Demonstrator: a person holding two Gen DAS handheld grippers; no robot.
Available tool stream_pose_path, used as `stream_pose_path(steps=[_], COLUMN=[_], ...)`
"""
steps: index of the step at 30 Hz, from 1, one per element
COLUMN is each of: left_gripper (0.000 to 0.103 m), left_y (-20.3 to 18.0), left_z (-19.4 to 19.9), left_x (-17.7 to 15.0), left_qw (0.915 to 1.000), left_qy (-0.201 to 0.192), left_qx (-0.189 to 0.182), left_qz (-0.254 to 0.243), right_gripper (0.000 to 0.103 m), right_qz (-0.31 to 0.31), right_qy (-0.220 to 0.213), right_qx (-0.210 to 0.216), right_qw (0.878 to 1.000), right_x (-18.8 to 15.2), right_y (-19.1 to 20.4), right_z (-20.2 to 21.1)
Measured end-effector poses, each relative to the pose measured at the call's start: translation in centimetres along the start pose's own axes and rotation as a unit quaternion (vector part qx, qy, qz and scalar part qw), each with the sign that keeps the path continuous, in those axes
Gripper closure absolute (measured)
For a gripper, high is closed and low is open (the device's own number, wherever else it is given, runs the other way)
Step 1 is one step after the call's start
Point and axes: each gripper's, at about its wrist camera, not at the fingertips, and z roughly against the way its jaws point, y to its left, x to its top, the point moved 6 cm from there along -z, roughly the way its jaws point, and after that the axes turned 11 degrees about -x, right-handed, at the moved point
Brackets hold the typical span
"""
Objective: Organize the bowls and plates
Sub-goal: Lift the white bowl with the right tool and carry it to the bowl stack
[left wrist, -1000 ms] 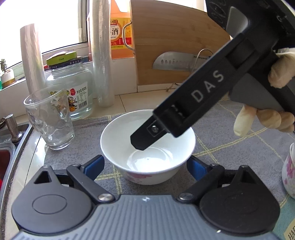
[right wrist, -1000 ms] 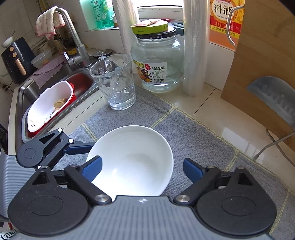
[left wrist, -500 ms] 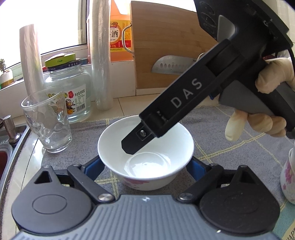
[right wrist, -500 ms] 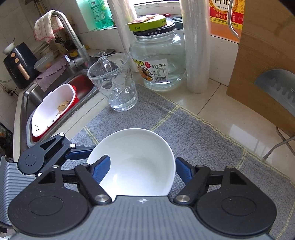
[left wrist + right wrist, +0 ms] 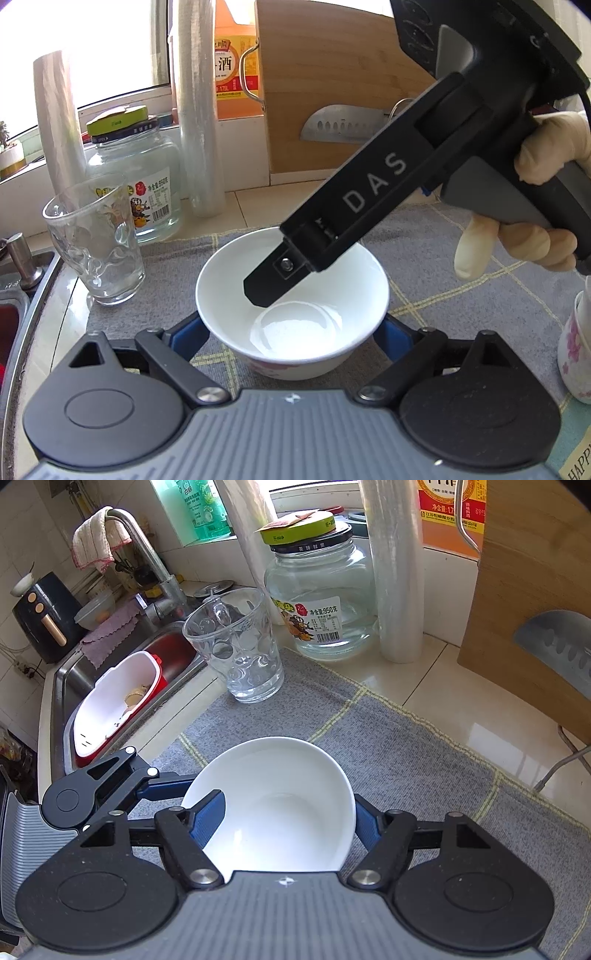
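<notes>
White bowl (image 5: 275,808): stands on the grey checked mat (image 5: 406,746), between the fingers of both grippers.

Left gripper (image 5: 291,332): jaws wide, one blue pad on each side of the bowl's lower wall; whether the pads touch the wall cannot be told.

Right gripper (image 5: 288,819): jaws have just been closing, the bowl between them. Its left blue pad (image 5: 208,818) lies inside the bowl against the wall and its right pad sits outside the rim, so the jaws clamp the bowl's right wall. In the left wrist view one black finger reaches down into the bowl from the upper right, the handle held by a gloved hand (image 5: 532,206).

Ahead of the right gripper, left to right:
- sink (image 5: 62,679) with a red-and-white basin (image 5: 114,701) in it, far left;
- faucet (image 5: 147,554), a cloth draped over it;
- dimpled drinking glass (image 5: 240,650), upright at the mat's far edge;
- glass jar (image 5: 317,602) with green lid, behind the glass;
- roll of cling film (image 5: 395,572), upright beside the jar;
- wooden cutting board (image 5: 535,590), upright at far right, with a cleaver (image 5: 557,646) before it.
</notes>
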Motion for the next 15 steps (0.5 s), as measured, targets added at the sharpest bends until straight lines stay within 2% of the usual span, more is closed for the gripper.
stream_pose_path(steps=[15], left_gripper=[0.009], left_y=[-3.3], left_z=[3.0], left_x=[0.4], left_qw=[0.9995], left_qy=[0.014], left_qx=[-0.022], left_qz=[-0.02], right_gripper=[0.025], right_qz=[-0.015], right_qy=[-0.006], right_qx=[-0.001], right_qw=[1.0], right_x=[-2.2], right_y=[1.2], right_z=[4.8])
